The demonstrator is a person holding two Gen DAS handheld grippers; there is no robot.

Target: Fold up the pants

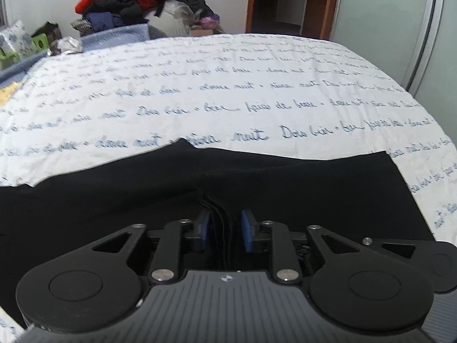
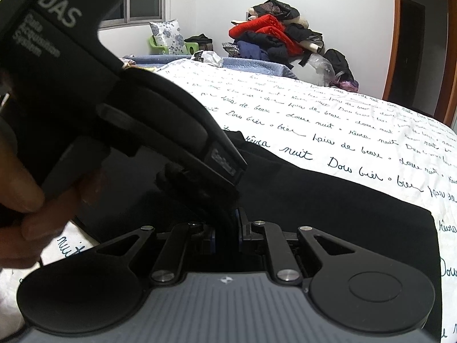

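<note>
Black pants [image 1: 257,183] lie spread on a white bed sheet with blue handwriting [image 1: 217,85]. My left gripper [image 1: 225,230] has its blue pads [image 1: 246,230] close together with bunched black pants fabric and loose threads pinched between them. In the right wrist view the pants [image 2: 328,208] run to the right across the sheet [image 2: 328,120]. My right gripper [image 2: 227,228] is shut on a fold of the same black cloth. The left gripper's body [image 2: 85,91], held by a hand [image 2: 20,200], fills the upper left and sits just in front of the right gripper.
A heap of red and dark clothes [image 1: 120,3] is piled beyond the bed's far edge, also in the right wrist view [image 2: 274,37]. A flowered pillow [image 2: 167,35] leans by the window. A wooden door frame [image 1: 328,0] and a wardrobe panel [image 1: 400,14] stand at the right.
</note>
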